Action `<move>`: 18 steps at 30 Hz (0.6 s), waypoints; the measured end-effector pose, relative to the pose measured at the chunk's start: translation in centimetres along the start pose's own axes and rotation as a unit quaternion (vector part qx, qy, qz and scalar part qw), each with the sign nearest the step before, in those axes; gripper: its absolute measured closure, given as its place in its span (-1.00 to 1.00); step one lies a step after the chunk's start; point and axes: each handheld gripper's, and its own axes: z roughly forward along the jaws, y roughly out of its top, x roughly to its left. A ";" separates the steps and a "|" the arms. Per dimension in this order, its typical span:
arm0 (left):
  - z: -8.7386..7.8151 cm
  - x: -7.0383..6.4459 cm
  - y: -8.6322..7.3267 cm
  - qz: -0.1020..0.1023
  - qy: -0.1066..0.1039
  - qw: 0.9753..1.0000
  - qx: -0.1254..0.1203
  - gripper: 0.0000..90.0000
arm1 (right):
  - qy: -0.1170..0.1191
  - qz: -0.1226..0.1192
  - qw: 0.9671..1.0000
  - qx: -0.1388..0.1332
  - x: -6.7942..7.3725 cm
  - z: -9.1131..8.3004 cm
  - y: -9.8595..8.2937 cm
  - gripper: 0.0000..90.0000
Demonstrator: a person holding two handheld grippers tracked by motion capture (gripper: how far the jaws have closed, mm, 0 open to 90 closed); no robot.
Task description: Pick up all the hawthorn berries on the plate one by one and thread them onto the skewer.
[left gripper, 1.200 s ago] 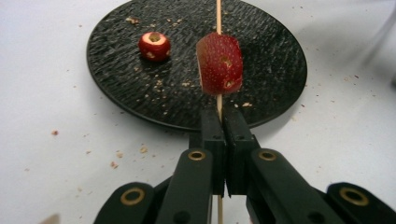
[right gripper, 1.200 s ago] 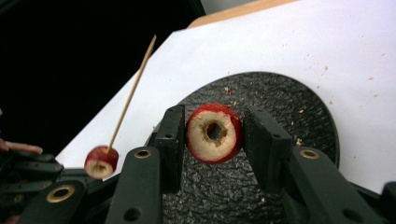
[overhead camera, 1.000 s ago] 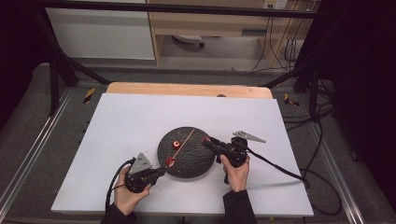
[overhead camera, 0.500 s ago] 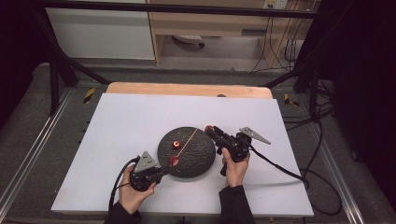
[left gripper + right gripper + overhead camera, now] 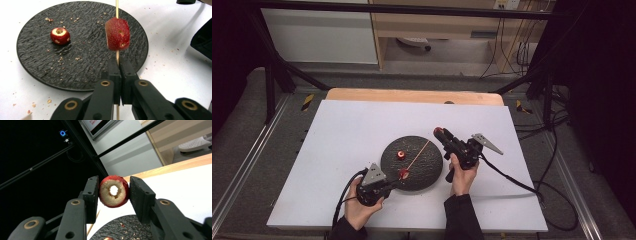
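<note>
The right gripper (image 5: 113, 192) has lifted away from the plate (image 5: 82, 65), clamped on a cored strawberry piece (image 5: 114, 191). The left gripper (image 5: 117, 75) pinches the skewer (image 5: 116, 7).

The left gripper (image 5: 398, 179) sits low and near, jaws pinched shut. The right gripper (image 5: 440, 133) is raised, angled far-left, jaws clamped.

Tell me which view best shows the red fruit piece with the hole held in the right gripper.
The right gripper view: the cored piece sits close up between the right gripper jaws, hole facing the camera. The high view shows a small red dot at that gripper's tip.
</note>
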 end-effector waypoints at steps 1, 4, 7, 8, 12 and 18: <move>0.0 -0.1 0.0 0.000 -0.001 1.000 0.000 0.96 | -0.001 0.000 1.000 -0.002 0.0 0.0 0.0 0.35; 0.2 -0.2 0.1 0.002 -0.003 1.000 0.000 0.96 | 0.001 -0.008 1.000 -0.004 0.0 0.0 -0.1 0.35; 0.3 -0.4 0.2 0.003 -0.004 1.000 0.000 0.96 | 0.003 -0.013 1.000 -0.003 0.0 0.0 -0.3 0.35; 0.3 -0.4 0.2 0.004 -0.005 1.000 -0.001 0.96 | 0.004 -0.014 1.000 -0.003 0.1 -0.1 -0.3 0.35; 0.5 -0.5 0.2 0.005 -0.006 1.000 0.000 0.96 | 0.009 -0.017 1.000 -0.005 0.1 -0.2 -0.4 0.35; 0.6 -0.7 0.2 0.004 -0.006 1.000 -0.001 0.96 | 0.010 -0.018 1.000 -0.005 0.2 -0.2 -0.6 0.35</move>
